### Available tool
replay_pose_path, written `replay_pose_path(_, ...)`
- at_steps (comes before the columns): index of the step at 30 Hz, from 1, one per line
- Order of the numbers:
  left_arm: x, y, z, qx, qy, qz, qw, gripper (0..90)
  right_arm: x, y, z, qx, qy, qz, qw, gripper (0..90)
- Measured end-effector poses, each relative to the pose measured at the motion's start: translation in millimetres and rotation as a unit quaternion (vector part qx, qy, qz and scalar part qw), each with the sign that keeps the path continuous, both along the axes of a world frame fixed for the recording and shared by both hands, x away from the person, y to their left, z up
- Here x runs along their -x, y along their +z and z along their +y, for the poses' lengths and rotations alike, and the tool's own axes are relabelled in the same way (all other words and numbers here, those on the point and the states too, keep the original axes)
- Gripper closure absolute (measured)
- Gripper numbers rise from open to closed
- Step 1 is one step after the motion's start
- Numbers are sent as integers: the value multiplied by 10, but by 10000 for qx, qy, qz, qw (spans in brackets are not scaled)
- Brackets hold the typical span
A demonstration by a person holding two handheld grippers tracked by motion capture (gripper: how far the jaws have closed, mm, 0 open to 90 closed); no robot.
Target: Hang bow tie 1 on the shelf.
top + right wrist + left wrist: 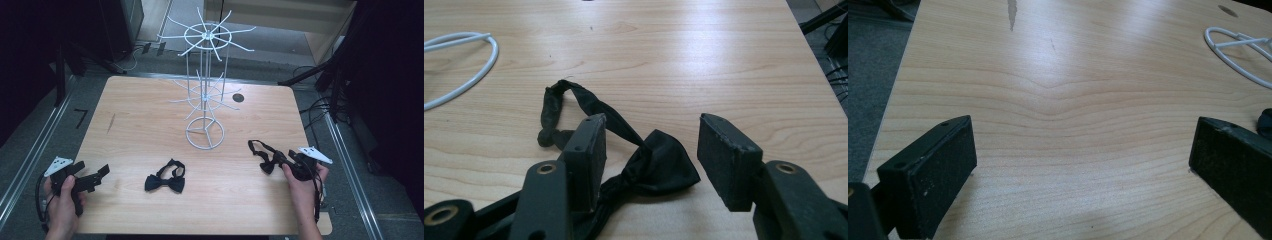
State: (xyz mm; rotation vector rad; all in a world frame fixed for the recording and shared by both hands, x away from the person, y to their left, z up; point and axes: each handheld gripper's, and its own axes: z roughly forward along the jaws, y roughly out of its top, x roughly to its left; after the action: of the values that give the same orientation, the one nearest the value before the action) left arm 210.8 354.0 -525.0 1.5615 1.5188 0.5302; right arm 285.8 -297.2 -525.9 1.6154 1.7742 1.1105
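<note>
Black fabric of the bow tie is lying on the table at the near right, between the half-open right tongs, whose pads are not pressing it yet. Closing on the knot, not the strap, is looking safer. The left tongs are waiting wide open, holding nothing.

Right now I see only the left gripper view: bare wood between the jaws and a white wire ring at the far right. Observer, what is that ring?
Observer: It is the base of a white wire display stand with two tiers of spokes.
Operator: Is anything hanging on it?
Observer: Nothing. One black bow tie lies on the table in front of it.
Operator: And the right gripper?
Observer: The right gripper stands open around a second bow tie, with its pads not pressing on it.
</note>
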Motion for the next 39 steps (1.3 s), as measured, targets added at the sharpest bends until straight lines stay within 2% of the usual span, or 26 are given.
replay_pose_path(6,1,0,2,6,-3,-2,10000,0,-100,7,87,124,46,19,9999,473)
replay_pose_path(13,-1,-2,3,22,-16,-7,10000,0,-216,-88,150,280,66,102,9995,485)
replay_pose_path(18,-1,-2,3,22,-23,-6,10000,0,-271,-148,145,250,137,147,9995,487)
replay_pose_path(19,-3,-2,3,18,-34,2,10000,0,-285,-189,152,318,142,260,9991,515)
replay_pose_path(22,-4,0,2,-8,-47,14,10000,0,-292,-218,158,396,206,327,9985,576)
replay_pose_path(24,-3,0,0,-12,-45,13,10000,0,-286,-227,164,408,326,380,9979,671)
replay_pose_path(30,-3,1,-3,-17,-51,18,10000,0,-245,-203,207,500,566,333,9966,900)
replay_pose_path(33,-4,0,-2,-13,-48,20,10000,0,-216,-180,235,507,701,263,9959,900)
replay_pose_path(39,-5,0,-1,-8,-54,21,10000,0,-130,-55,253,304,677,-16,9972,900)
